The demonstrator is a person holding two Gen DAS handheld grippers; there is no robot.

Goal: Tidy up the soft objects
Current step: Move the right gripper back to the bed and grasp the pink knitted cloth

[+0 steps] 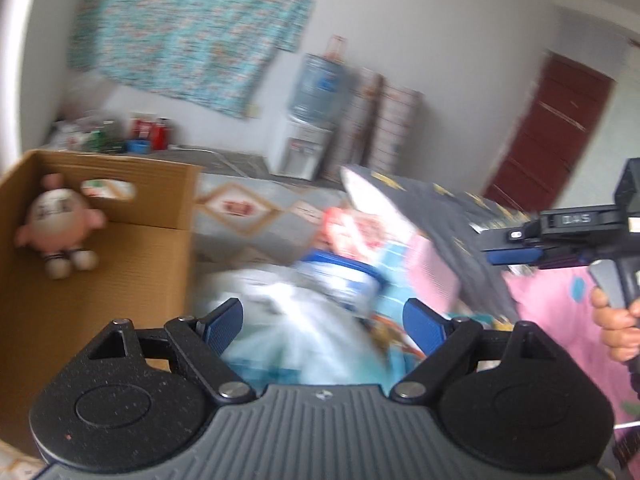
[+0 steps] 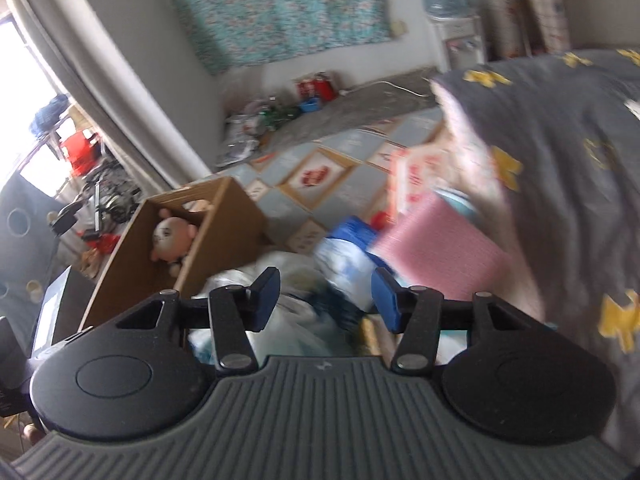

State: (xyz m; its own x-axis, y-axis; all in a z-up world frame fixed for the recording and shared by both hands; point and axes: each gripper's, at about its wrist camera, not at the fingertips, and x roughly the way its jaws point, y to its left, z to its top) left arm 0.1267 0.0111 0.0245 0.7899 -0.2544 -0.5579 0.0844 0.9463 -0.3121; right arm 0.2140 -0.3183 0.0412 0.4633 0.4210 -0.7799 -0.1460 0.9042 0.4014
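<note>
Patterned floor ran under everything, white wall behind; both views were motion-blurred.

Plush doll, pink limbs and pale round head, lay inside a cardboard box at left of the left wrist view. In the right wrist view the same doll showed in the box at centre left.

A blurred heap of soft things, blue, white and pink, sat at centre, just right of the box. A grey blanket with yellow motifs draped over the heap's right side, filling the right of the right wrist view.

Left gripper hung over the heap, jaws wide apart, nothing between the pads.

Right gripper hung over the heap too, jaws partly apart, nothing clamped. From the left wrist view it showed side-on at right edge, held by a hand.

A turquoise cloth hung on the wall, upper left. A water dispenser stood against the wall at upper centre. A dark red door was at upper right.
</note>
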